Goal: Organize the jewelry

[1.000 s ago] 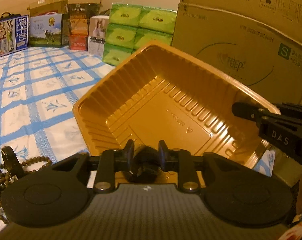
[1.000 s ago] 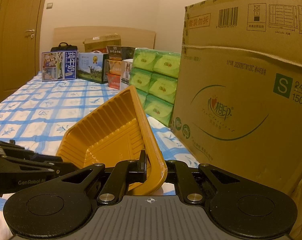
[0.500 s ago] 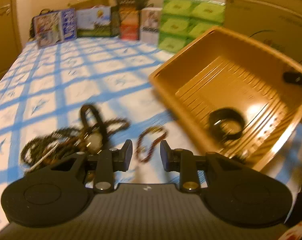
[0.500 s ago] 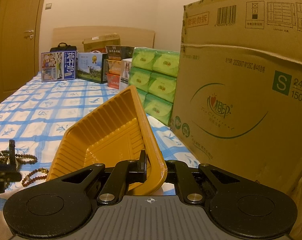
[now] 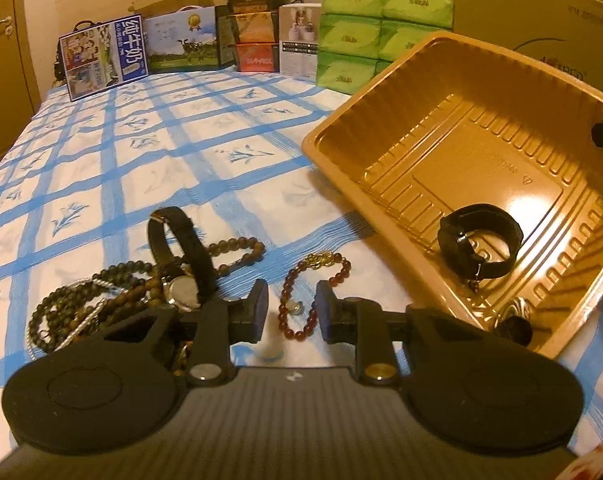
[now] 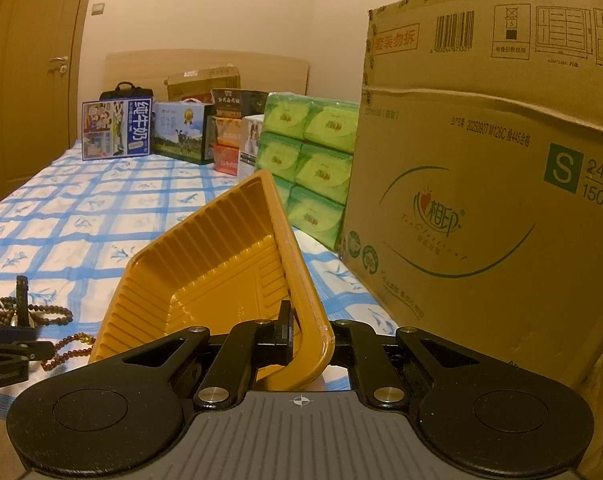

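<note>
- Over the bed (image 5: 149,152), the left hand-held gripper (image 5: 291,312) has swung away from the gold tray (image 5: 381,80); its jaws are narrowly apart and closing, the red bead bracelet (image 5: 313,292) lying between them, not yet pinched.
- Black watch (image 5: 481,240) now lies inside the tray, released a moment ago.
- Right hand-held gripper (image 6: 297,344) stays clamped on the tray rim, holding it tilted.
- Bead pile (image 5: 101,296) and strap watch (image 5: 181,264) still wait on the bed, so the bracelet looks like the next pick.

The gripper body hid the bead strands' (image 5: 101,300) near ends; the big carton (image 6: 481,208) ran off at three o'clock.
</note>
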`<state>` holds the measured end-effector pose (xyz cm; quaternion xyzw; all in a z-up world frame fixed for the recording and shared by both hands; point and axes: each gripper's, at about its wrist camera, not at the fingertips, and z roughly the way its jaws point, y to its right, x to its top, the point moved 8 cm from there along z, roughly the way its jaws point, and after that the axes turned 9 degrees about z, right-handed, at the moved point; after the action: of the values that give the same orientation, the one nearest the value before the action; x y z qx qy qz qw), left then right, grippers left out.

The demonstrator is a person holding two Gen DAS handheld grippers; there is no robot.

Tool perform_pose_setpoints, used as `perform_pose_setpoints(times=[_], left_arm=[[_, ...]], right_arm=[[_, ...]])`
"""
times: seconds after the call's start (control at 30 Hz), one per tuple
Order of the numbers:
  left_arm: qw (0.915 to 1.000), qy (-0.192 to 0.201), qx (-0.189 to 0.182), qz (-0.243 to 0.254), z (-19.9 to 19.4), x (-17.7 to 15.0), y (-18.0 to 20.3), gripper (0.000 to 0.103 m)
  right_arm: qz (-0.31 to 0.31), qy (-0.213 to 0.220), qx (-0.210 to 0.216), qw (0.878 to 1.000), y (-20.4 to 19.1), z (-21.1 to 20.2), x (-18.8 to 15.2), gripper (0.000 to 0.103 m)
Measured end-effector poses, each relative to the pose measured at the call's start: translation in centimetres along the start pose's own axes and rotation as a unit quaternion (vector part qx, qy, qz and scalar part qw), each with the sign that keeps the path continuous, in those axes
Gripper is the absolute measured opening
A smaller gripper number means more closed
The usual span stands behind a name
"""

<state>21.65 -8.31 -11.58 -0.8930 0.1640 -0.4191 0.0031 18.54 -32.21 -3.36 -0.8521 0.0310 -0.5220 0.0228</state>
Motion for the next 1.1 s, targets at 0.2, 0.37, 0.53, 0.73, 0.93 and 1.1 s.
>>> perform_pose_setpoints(times=[0.2,0.37,0.53,0.73,0.93,1.1], left_arm=[[0.9999,-0.009,-0.001,0.008,1.0,-0.2,0.3,0.009],[0.9999,-0.012,0.002,0.011,1.1,-0.4,0.2,0.005],[0.9998,-0.018,-0.004,0.012,1.4,-0.3,0.2,0.005],[0.9993,-0.028,-0.004,0.026,1.9,-0.4,0.6,0.007],[0.9993,-0.022,-0.005,0.031,1.5,-0.3,0.7,0.006],[0.9997,-0.003,-0.011,0.023,0.2,0.8,0.7,0.006]], right_arm=[[-0.001,0.0,-0.001,1.0,0.0,0.0,0.0,0.008],[-0.001,0.0,0.0,1.0,0.1,0.1,0.0,0.008],[-0.001,0.0,0.0,1.0,0.1,0.1,-0.1,0.008],[-0.001,-0.001,0.0,1.0,0.1,0.2,0.0,0.008],[-0.001,0.0,0.0,1.0,0.1,0.2,-0.1,0.008],[-0.001,0.0,0.0,1.0,0.2,0.2,-0.1,0.008]])
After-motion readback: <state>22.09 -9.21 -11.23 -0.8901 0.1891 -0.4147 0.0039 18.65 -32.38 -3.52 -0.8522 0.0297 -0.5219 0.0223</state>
